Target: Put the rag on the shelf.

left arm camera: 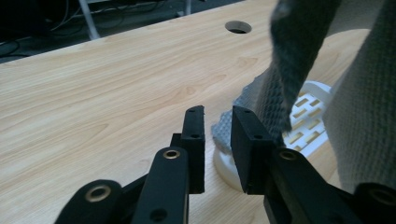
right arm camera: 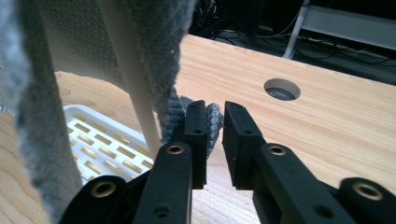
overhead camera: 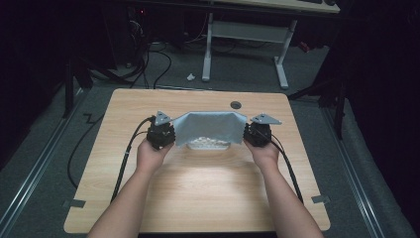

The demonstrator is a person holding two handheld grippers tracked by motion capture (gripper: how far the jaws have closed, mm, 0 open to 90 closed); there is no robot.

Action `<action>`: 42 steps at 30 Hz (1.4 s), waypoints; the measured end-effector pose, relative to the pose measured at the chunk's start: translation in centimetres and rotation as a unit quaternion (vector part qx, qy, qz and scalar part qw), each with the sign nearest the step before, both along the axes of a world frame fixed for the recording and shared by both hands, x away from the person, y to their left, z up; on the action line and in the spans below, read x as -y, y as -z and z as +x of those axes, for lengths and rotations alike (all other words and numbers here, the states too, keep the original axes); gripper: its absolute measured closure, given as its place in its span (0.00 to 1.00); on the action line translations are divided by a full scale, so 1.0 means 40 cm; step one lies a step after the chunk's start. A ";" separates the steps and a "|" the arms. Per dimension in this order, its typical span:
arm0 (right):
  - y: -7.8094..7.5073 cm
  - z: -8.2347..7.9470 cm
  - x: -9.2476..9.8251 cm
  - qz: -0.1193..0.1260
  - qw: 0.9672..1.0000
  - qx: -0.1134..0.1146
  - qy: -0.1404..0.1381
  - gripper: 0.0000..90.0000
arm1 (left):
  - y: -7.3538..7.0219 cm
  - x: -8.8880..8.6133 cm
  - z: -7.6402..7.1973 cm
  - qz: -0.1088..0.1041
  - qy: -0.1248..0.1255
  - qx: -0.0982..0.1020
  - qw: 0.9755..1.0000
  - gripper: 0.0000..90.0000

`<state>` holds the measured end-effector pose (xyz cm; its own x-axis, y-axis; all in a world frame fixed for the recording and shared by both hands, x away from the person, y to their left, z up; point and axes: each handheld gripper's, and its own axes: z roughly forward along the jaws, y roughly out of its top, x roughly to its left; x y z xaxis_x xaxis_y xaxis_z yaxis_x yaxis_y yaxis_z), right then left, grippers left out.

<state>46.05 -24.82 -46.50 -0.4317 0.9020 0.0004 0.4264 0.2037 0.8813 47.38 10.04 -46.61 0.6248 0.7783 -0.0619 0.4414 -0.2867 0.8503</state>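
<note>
While both hand-held grippers pinch it, a grey cloth (overhead camera: pixel 210 126) hangs over a white tray (overhead camera: pixel 210 145).

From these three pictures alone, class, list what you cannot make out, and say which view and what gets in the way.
- Far side of the white tray: high view, hidden by the grey cloth draped over it.
- Whether the left gripper pinches the cloth: left gripper view, a gap shows between its fingers.
- The same for the right gripper: right gripper view, cloth bunches beside one finger.
- Room behind the table: too dark.
</note>
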 end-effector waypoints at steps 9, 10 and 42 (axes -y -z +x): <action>-0.027 -0.004 0.030 0.007 1.000 0.010 0.013 0.79 | -0.016 -0.051 -0.007 -0.009 -0.030 0.013 0.999 0.72; -0.032 -0.005 0.034 0.008 1.000 0.014 0.013 0.78 | -0.017 -0.055 -0.007 -0.010 -0.032 0.015 0.999 0.71; -0.088 -0.060 0.083 0.006 0.999 0.033 0.024 0.71 | -0.057 -0.155 -0.058 -0.023 -0.063 0.036 0.997 0.67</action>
<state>43.63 -28.16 -42.97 -0.3867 0.9221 -0.0165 0.3757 0.1739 0.9103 45.08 16.23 -44.33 0.5265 0.8482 -0.0579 0.4096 -0.1934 0.8915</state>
